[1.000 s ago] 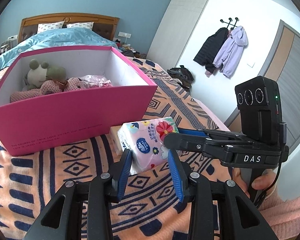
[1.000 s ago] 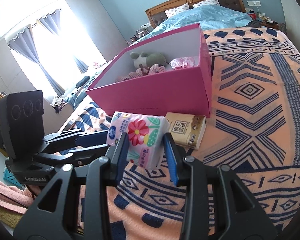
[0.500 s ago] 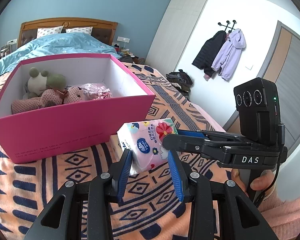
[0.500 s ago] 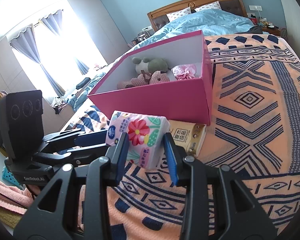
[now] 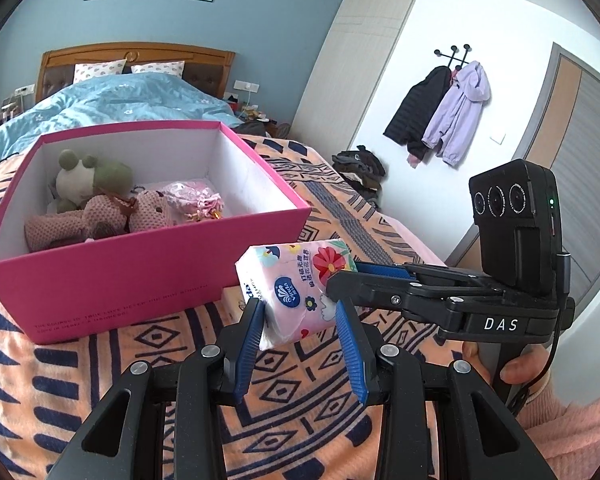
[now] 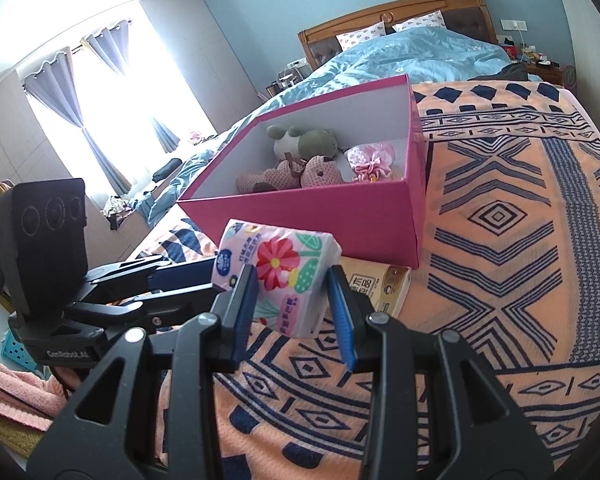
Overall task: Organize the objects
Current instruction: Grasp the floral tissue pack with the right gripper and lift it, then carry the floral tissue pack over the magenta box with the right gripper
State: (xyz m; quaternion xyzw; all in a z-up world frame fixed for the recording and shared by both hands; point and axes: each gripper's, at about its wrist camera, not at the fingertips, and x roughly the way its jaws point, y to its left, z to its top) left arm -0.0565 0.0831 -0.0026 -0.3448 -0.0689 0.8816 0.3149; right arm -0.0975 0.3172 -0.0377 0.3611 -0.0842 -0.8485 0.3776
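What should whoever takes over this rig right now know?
Both the left gripper and the right gripper are shut on the floral tissue pack, held above the blanket.
Pink box sits just ahead, open.
Done: plush frog, knitted pink toy and pink pouch are inside.
Left: put this pack in, then probably the brown tissue pack by the box's near wall.

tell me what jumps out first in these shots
A floral tissue pack is clamped between both sets of tongs, left and right, above the patterned blanket. Just behind it sits an open pink box holding plush toys. A tan tissue pack lies against the box's front.
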